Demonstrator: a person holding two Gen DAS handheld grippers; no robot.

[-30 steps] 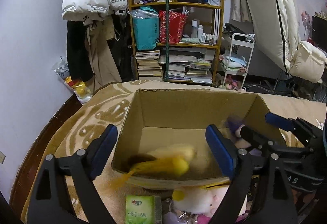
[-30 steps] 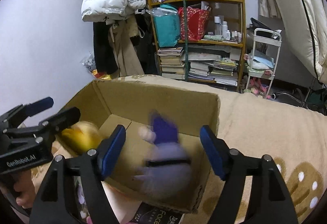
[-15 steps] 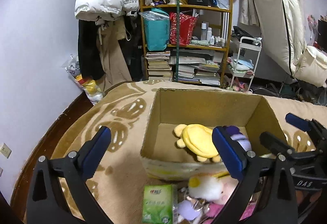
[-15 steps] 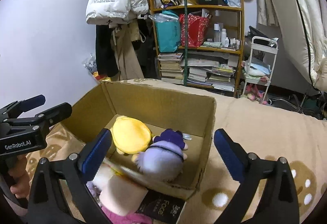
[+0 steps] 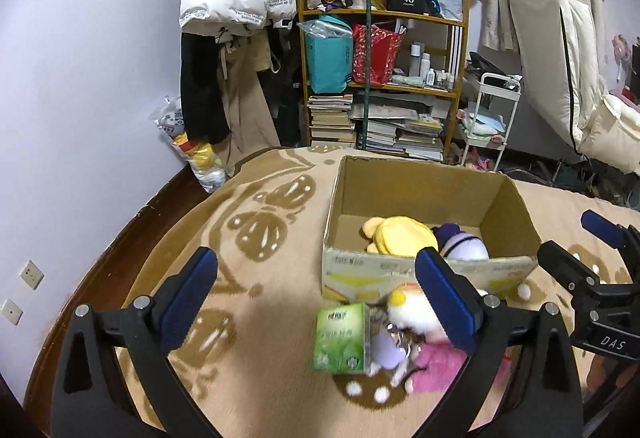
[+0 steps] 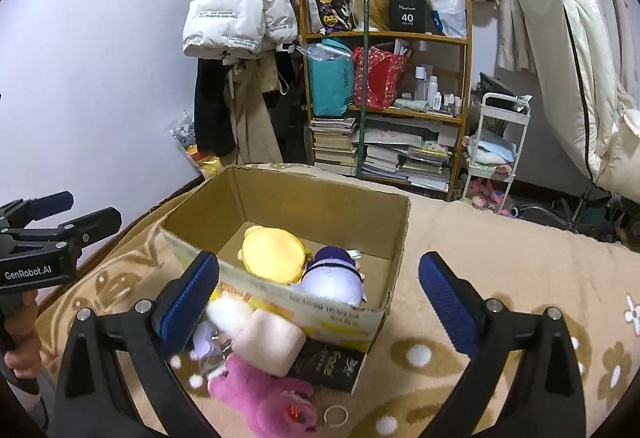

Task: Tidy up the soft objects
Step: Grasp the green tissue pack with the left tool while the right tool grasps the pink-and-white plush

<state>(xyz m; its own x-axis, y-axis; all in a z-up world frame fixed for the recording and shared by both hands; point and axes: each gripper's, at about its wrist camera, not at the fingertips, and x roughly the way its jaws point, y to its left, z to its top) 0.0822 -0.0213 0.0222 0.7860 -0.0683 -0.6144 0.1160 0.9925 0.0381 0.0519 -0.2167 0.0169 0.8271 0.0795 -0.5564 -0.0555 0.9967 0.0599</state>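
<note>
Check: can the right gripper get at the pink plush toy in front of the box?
Probably yes. The right gripper is open and empty, and the pink plush toy lies uncovered on the blanket outside the box.

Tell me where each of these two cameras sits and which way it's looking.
Left wrist: rides the open left claw, aimed across the blanket at the cardboard box; the right claw shows at its right edge.
Right wrist: rides the open right claw, looking down into that box; the left claw and a hand show at its left edge.
Shared: box, yellow plush, purple plush, pink plush, bookshelf.
</note>
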